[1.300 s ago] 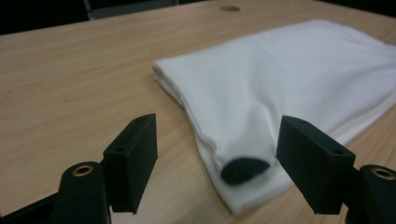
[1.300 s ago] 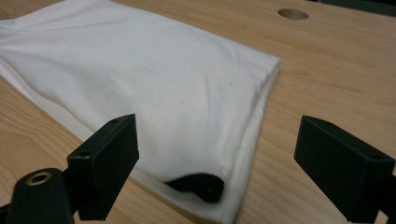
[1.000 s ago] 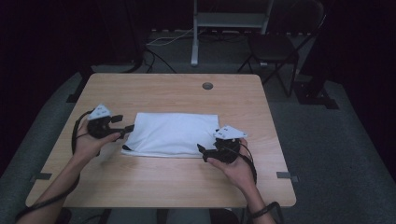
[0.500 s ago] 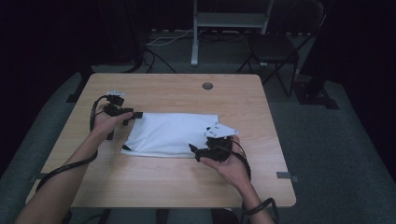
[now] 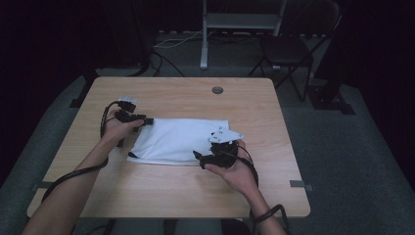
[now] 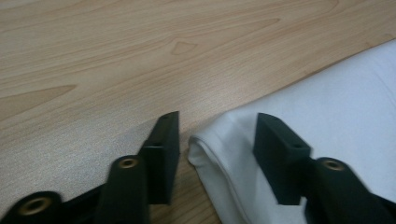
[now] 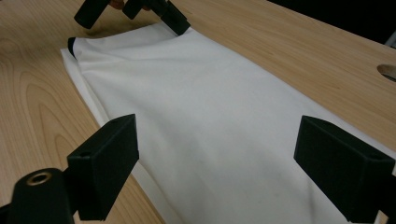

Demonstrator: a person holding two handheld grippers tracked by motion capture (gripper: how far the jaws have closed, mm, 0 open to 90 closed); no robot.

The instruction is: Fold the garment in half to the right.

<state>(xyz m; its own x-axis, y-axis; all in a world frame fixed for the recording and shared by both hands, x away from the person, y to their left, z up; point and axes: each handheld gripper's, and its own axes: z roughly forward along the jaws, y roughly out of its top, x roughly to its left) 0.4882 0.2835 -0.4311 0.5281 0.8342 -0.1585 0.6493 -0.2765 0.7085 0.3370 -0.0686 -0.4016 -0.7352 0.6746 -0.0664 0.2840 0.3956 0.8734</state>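
— Where does the cloth lie?

— The folded white cloth point(image 5: 178, 139) lies flat on the wooden table point(image 5: 274, 186), about midway between the far and near edges and a little toward the left edge. A dark trim shows at its near left corner.

— And the left gripper?

— The left gripper point(image 6: 217, 140) sits at the cloth's far left corner. Its jaws have just been closing and now stand narrow, with the rolled corner fold of the cloth between them. One jaw is over bare wood, the other over the cloth; the pads do not yet press on the fold.

— The right one?

— The right gripper point(image 7: 215, 158) is at the cloth's near right part, resting in the person's upturned hand point(image 5: 235, 171). Its jaws stand wide, one at the cloth's edge by the wood and the other over the white fabric, with the cloth spread beneath them and nothing pinched.

— Anything else on the table?

— A round cable hole point(image 5: 217, 90) near the far edge, well apart from the cloth. Nothing lies between either gripper and the cloth.

— Around the table?

— Beyond the far edge stands a dark folding chair point(image 5: 293, 49) toward the right, and a pale metal stand point(image 5: 235, 22) with cables on the grey floor point(image 5: 352, 147).
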